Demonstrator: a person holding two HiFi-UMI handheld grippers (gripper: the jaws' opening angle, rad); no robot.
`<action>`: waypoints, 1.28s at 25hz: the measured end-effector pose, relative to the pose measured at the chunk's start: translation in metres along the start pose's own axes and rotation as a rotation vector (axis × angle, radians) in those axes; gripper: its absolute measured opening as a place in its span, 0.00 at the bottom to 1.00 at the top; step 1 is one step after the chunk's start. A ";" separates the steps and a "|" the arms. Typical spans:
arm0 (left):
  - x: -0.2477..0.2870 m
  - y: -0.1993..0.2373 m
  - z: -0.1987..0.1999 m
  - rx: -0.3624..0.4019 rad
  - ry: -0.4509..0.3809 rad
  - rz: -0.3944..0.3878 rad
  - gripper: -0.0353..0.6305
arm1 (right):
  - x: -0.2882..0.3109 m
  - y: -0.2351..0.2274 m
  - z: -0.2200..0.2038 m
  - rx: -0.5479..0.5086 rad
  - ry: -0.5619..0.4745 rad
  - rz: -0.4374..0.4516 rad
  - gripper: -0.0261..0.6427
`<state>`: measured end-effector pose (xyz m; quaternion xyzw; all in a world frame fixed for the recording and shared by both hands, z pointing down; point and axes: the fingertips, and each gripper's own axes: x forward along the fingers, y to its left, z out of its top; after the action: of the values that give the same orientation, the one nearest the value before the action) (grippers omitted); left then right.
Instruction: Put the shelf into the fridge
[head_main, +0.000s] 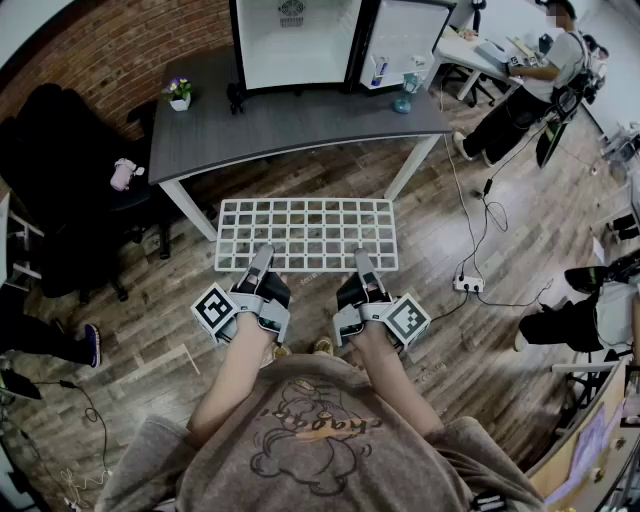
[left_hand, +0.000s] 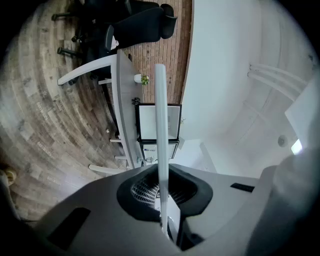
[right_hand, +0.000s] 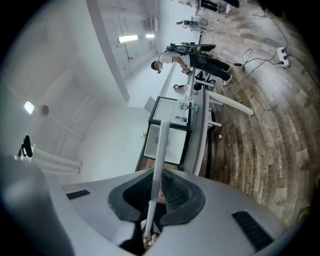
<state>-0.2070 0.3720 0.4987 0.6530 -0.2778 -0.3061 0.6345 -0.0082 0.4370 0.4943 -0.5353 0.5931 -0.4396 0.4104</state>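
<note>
The left gripper is clamped on the near edge of the white wire shelf, which is held flat above the wood floor, short of the table. The shelf's long side runs across the person, roughly parallel to the table's front edge. The right gripper pinches the same near edge further right, so both are about equally far from the fridge. The fridge stands open on the table straight ahead and higher up, so the next move is probably lift and push forward. The head view alone shows the full grid. Each gripper view shows the shelf edge-on as a thin bar gripped between closed jaws, pointing at the fridge.
</note>
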 end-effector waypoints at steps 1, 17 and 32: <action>0.000 0.000 0.001 0.002 -0.002 0.003 0.13 | 0.001 0.001 0.000 0.005 0.001 0.002 0.10; 0.015 0.000 -0.006 0.015 -0.034 -0.001 0.13 | 0.014 -0.005 0.017 0.022 0.033 0.022 0.10; 0.053 0.005 -0.009 0.025 -0.131 -0.013 0.13 | 0.058 -0.023 0.049 0.044 0.123 0.071 0.09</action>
<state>-0.1654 0.3382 0.5014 0.6413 -0.3182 -0.3489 0.6047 0.0399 0.3747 0.5015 -0.4768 0.6259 -0.4699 0.4001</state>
